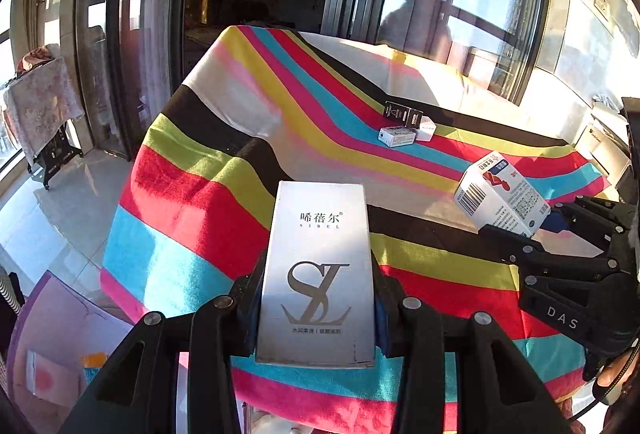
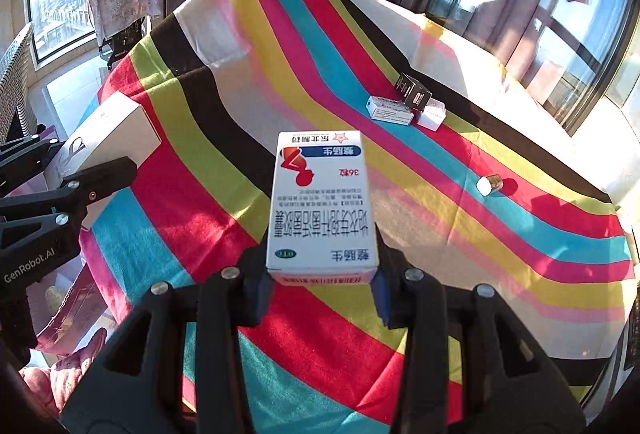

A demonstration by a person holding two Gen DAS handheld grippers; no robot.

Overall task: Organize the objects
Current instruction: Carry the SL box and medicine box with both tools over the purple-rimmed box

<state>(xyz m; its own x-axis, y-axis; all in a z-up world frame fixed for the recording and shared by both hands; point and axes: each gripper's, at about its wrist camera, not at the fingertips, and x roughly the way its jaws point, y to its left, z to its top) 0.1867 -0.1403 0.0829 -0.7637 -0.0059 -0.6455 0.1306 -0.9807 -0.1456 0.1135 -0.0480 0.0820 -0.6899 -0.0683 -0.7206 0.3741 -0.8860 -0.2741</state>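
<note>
My left gripper (image 1: 316, 318) is shut on a tall silver box (image 1: 318, 274) with an "SL" logo, held above the near left part of the striped cloth. It also shows at the left of the right wrist view (image 2: 108, 137). My right gripper (image 2: 322, 286) is shut on a white medicine box (image 2: 322, 201) with red and blue print, held above the cloth's middle. That box also shows at the right of the left wrist view (image 1: 500, 193). Farther off lie a black box (image 2: 414, 91), a white flat box (image 2: 390, 109) and a small white box (image 2: 432, 115), close together.
The table is covered with a striped multicolour cloth (image 2: 200, 105). A small white and gold cylinder (image 2: 490, 185) lies on its side at the right. Windows and a dark doorway stand behind. A purple bag (image 1: 60, 334) sits on the floor at the left.
</note>
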